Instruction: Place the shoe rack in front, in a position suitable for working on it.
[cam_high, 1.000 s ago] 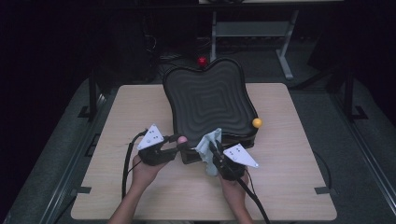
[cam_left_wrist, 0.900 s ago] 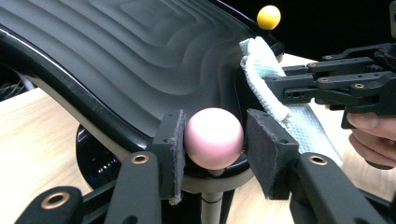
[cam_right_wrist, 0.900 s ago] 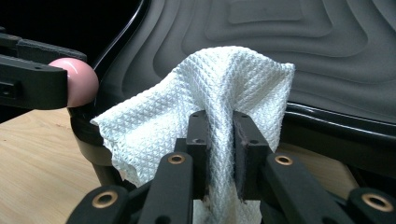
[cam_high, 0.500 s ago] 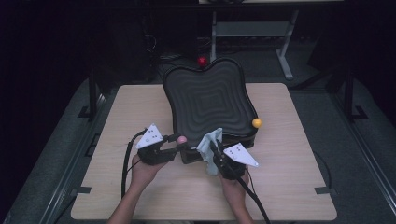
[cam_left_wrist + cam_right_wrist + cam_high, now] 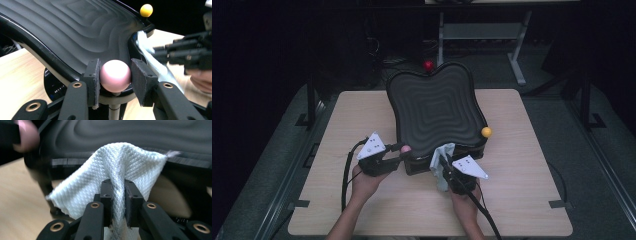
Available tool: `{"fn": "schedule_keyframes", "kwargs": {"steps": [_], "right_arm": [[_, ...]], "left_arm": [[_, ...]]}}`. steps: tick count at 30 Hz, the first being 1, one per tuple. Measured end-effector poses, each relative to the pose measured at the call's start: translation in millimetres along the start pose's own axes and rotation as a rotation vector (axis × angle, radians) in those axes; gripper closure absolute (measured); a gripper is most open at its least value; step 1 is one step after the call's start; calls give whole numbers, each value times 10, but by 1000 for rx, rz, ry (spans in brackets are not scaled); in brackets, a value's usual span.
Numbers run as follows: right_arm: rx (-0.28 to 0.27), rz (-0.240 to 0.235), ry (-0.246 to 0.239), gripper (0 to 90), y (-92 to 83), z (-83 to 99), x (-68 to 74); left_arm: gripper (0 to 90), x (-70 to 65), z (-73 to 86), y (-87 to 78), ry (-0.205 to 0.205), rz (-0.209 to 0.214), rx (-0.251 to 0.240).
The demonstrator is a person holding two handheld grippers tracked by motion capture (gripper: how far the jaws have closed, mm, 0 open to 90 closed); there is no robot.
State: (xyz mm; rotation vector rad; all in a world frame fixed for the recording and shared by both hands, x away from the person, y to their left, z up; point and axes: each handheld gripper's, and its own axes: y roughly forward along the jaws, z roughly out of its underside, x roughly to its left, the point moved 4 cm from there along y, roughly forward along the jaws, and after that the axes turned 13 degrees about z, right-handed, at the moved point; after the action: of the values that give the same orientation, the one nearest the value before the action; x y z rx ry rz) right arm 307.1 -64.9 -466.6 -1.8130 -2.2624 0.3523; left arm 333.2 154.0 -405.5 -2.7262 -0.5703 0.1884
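From the high view, the black ridged tray (image 5: pixel 434 112) is sitting tilted on the wooden table (image 5: pixel 522 200), its long axis running from the near edge toward the far one. The left gripper (image 5: pixel 398 150) is reaching to its near-left corner; the right gripper (image 5: pixel 443 161) is holding a white cloth (image 5: pixel 443 165) at the near edge.

In the left gripper view, the jaws, having just closed further, are clamping the pink ball (image 5: pixel 115 75); a yellow ball (image 5: pixel 146 10) is standing at the far corner.

In the right gripper view, the jaws are pinching the cloth (image 5: pixel 110 170) tightly, draping it against the tray's rim (image 5: pixel 125 161).
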Motion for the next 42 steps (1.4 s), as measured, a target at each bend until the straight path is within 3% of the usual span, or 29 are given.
{"fn": "schedule_keyframes", "kwargs": {"steps": [4, 9, 11, 14, 18, 21, 23, 26, 29, 32, 33, 36, 38, 39, 42], "right_arm": [[64, -20, -16, 790, 76, 107, 49], [181, -21, -41, 794, 197, 137, 91], [201, -35, -59, 794, 225, 147, 150], [207, -78, -86, 794, 251, 158, 274], [223, -92, -138, 797, 294, 186, 411], [240, -54, -163, 799, 348, 191, 342], [246, -14, -136, 801, 383, 181, 232], [253, -20, -109, 803, 393, 180, 219], [256, -92, -110, 804, 373, 193, 374], [244, -86, -174, 806, 363, 195, 476], [246, -86, -164, 806, 372, 192, 440], [245, -15, -142, 806, 388, 188, 241], [247, 20, -102, 808, 404, 187, 81], [254, 14, -77, 808, 404, 185, 50], [246, -15, -121, 808, 385, 195, 167]], "left_arm": [[601, -6, -3, 4, -2, -4, -1], [601, 1, -1, 3, -6, -2, -2], [602, -13, -4, 18, -5, -1, -4], [603, -31, -9, 36, 4, -2, -1], [602, -35, -9, 39, 3, -2, -1], [602, -36, -10, 41, -1, 7, -3], [602, -40, -12, 48, -2, 8, -4], [603, -48, -16, 60, -1, 7, -3], [603, -52, -17, 65, 1, 6, -1], [603, -54, -16, 62, 0, 6, 2], [603, -53, -16, 61, 1, 6, 2], [603, -51, -16, 62, 0, 8, 0], [603, -52, -18, 69, 0, 10, 0], [603, -56, -20, 73, 2, 8, 1], [604, -56, -23, 74, 4, 7, 5]]}}
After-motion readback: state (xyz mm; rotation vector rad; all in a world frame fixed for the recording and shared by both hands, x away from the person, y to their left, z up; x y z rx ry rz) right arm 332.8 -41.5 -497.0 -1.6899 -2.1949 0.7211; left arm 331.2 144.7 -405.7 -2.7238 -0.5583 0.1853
